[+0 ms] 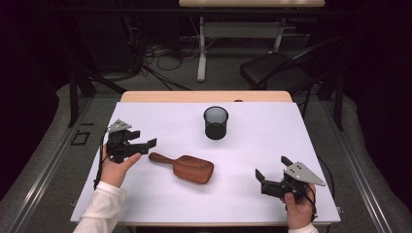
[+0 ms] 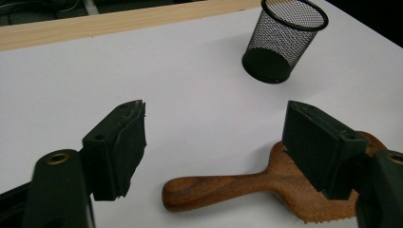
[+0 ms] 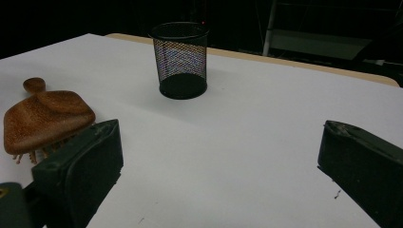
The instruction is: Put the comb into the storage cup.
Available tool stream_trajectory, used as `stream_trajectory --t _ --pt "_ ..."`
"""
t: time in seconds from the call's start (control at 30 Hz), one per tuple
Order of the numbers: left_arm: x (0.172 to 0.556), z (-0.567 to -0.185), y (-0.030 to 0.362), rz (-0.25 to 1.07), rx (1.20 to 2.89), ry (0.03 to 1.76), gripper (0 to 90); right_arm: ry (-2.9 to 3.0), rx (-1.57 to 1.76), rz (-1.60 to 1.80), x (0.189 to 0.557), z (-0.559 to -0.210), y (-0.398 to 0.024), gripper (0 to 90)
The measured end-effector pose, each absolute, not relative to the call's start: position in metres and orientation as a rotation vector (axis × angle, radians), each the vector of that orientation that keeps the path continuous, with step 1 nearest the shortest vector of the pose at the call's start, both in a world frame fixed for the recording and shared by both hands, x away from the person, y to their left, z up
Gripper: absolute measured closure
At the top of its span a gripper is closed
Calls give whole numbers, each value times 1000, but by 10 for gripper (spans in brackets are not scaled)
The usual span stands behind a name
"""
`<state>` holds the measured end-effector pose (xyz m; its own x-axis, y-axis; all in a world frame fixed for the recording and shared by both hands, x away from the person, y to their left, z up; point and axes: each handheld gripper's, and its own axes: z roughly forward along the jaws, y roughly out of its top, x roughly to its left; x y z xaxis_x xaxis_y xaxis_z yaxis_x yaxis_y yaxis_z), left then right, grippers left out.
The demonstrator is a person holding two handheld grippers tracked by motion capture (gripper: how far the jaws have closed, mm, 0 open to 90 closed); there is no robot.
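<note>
A brown wooden hairbrush [image 1: 189, 167] lies bristles down near the middle of the white table top, its handle pointing left. My left gripper [image 1: 144, 138] hovers just left of the handle's end, open, with nothing pressed between its pads. In the left gripper view the handle [image 2: 223, 187] lies on the table low between the two black jaws of that gripper [image 2: 216, 109]. My right gripper [image 1: 271, 167] rests open near the front right, apart from the brush. From the right gripper view, the brush [image 3: 45, 116] is off to the left of its wide-open jaws [image 3: 221, 137].
A black mesh pen cup [image 1: 215, 122] stands upright behind the brush, toward the far edge; it also appears as the cup [image 2: 283, 40] and the cup [image 3: 180, 59]. A white sheet [image 1: 262, 141] covers the wooden table. A dark chair [image 1: 277, 68] stands beyond the table.
</note>
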<state>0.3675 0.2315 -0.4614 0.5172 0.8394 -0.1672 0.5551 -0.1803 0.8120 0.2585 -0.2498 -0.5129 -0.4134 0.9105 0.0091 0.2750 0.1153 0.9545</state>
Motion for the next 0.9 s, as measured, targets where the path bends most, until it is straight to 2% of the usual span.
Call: stream_trajectory --t 0.03,0.13,0.17,0.3,0.4,0.43,0.5,0.73,0.9 --pt "369 -460 231 398 1856 1165 299 1781 1162 1314 259 -513 -250 8" --pt "371 -458 230 390 1840 1179 340 1781 1161 1311 259 -513 -250 8" --pt "372 -457 229 383 1838 1190 405 1779 1157 1315 259 -513 -249 8" --pt "375 -459 226 415 1849 1200 443 1786 1157 1311 259 -513 -249 8" --pt "376 -463 225 399 1834 1202 488 1793 1161 1310 260 -513 -249 8" --pt "376 -465 225 384 1830 1210 531 1794 1157 1309 260 -513 -249 8" --pt "376 -469 224 354 1830 1231 543 1794 1159 1311 260 -514 -249 9" --pt "379 -482 223 375 1818 1237 610 1806 1151 1299 260 -515 -248 13" --pt "381 -493 220 376 1835 1232 694 1815 1141 1298 260 -517 -246 14"
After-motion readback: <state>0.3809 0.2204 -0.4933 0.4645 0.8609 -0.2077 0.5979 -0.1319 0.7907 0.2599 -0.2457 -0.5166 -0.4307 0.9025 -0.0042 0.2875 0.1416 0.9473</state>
